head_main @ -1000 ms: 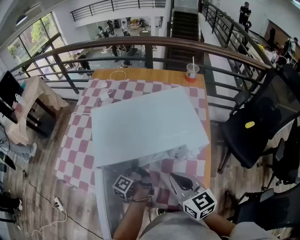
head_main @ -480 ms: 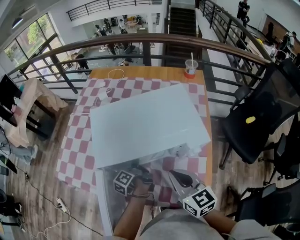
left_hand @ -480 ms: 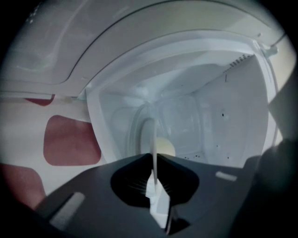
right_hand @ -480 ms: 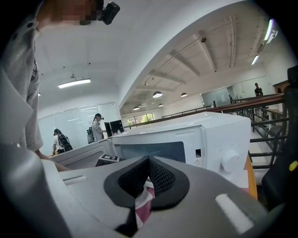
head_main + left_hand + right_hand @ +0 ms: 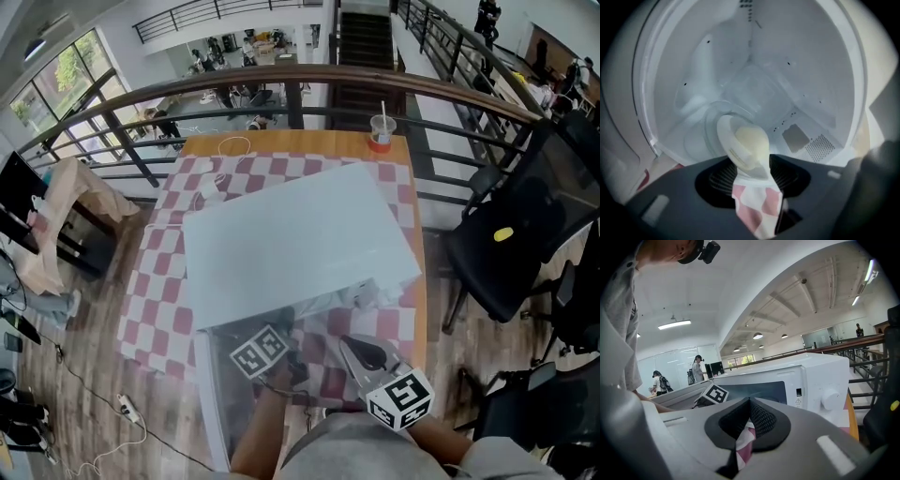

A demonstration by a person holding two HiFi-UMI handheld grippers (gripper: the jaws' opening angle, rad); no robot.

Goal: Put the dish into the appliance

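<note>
Looking along the left gripper (image 5: 753, 180), what stood ahead of its jaws? the first observer asked.

The dish (image 5: 746, 143), the second replied. It was pale cream and tilted, inside the white cavity of the appliance (image 5: 295, 239). It sat right at the jaw tips, with its near edge at the mouth of the gap. The jaws had just been opening and stood parted, not clenched on the dish. Whether a pad brushed its edge could not be told. Through the gap, below the dish, showed the checked cloth (image 5: 757, 208).

And the right gripper (image 5: 749, 425)?

Its jaws were drawn together on nothing, the second said, with only a sliver of that cloth showing between them. It hung outside the appliance, whose white front lay beyond the jaws, with the knob (image 5: 830, 399) off to their right. The left gripper's marker cube (image 5: 715, 393) showed to the left of those jaws, beside the open door (image 5: 217, 403).

What carried it all?

A wooden tabletop (image 5: 300, 147), the second said, with the cloth spread over most of it. Well beyond both pairs of jaws, past the appliance at the far edge, stood a cup (image 5: 382, 139) with a straw.
</note>
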